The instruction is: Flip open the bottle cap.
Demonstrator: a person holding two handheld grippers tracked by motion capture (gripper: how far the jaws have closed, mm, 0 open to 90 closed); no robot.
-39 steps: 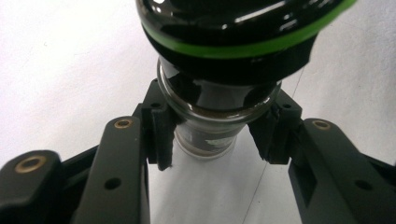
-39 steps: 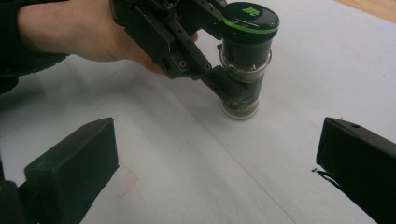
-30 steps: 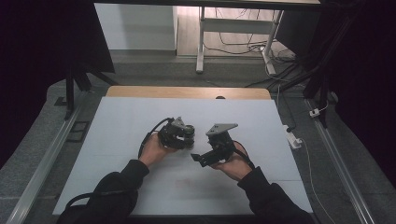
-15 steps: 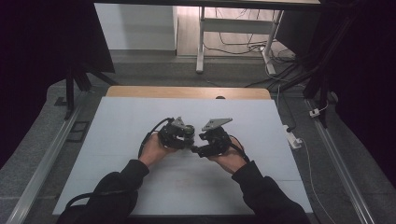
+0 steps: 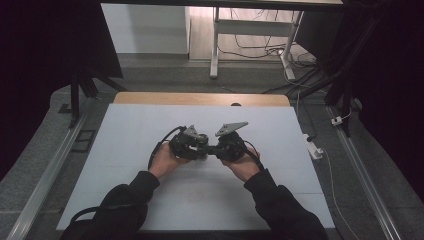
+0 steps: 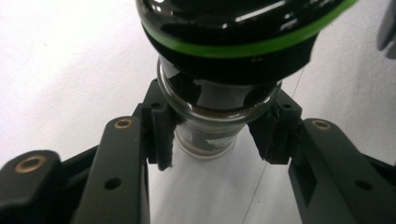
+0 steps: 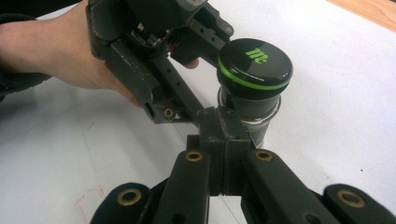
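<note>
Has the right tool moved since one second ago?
Yes. In the high view the right tool went left, away from the table's right edge, and its jaws closed empty beside the bottle.

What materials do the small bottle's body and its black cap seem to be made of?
The bottle body looks like clear glass: it is see-through, with a bright rim and dark contents visible inside. The cap looks like glossy black plastic, perhaps lacquered: it shows sharp light reflections, a green ring and a green printed mark. I cannot confirm either material by look alone.
</note>
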